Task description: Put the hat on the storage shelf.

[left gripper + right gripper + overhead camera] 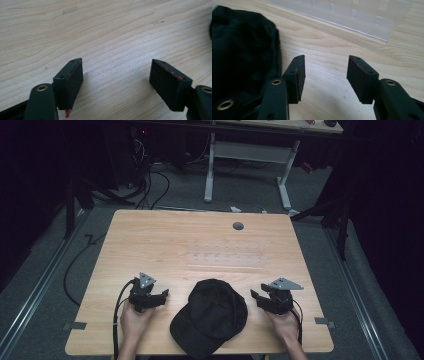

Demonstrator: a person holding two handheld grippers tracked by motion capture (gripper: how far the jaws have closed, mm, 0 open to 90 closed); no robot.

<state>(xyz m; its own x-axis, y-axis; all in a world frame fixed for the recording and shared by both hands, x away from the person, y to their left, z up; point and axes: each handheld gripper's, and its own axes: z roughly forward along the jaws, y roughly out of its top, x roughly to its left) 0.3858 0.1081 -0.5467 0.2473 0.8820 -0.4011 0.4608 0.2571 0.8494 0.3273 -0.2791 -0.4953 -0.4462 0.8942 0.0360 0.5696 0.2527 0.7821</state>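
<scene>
Where the high view looks down on the wooden counter (150, 240), a black cap (210, 317) lies near its front edge, the brim pointing toward the person and reaching almost to that edge. The left gripper (162, 296) sits just beside the cap on one side, the right gripper (255, 296) on the other, each held by a hand (134, 320) coming in from the bottom (neither touches the cap). Behind the cap lies a clear plastic tray (226, 257), with bare wood between them; a small grey disc (238, 226) sits near the far edge. Wide bare wood stretches along the left and far sides.

From the left gripper view, the left gripper (116, 75) has its jaws wide apart over bare wood, nothing between them; the cap's dark edge (210, 30) just shows at the right border.

From the right gripper view, the right gripper (325, 75) has its jaws apart and empty. The cap (242, 55) lies just beside the left jaw, and the clear tray's (352, 17) near edge runs across ahead, with open wood between.
</scene>
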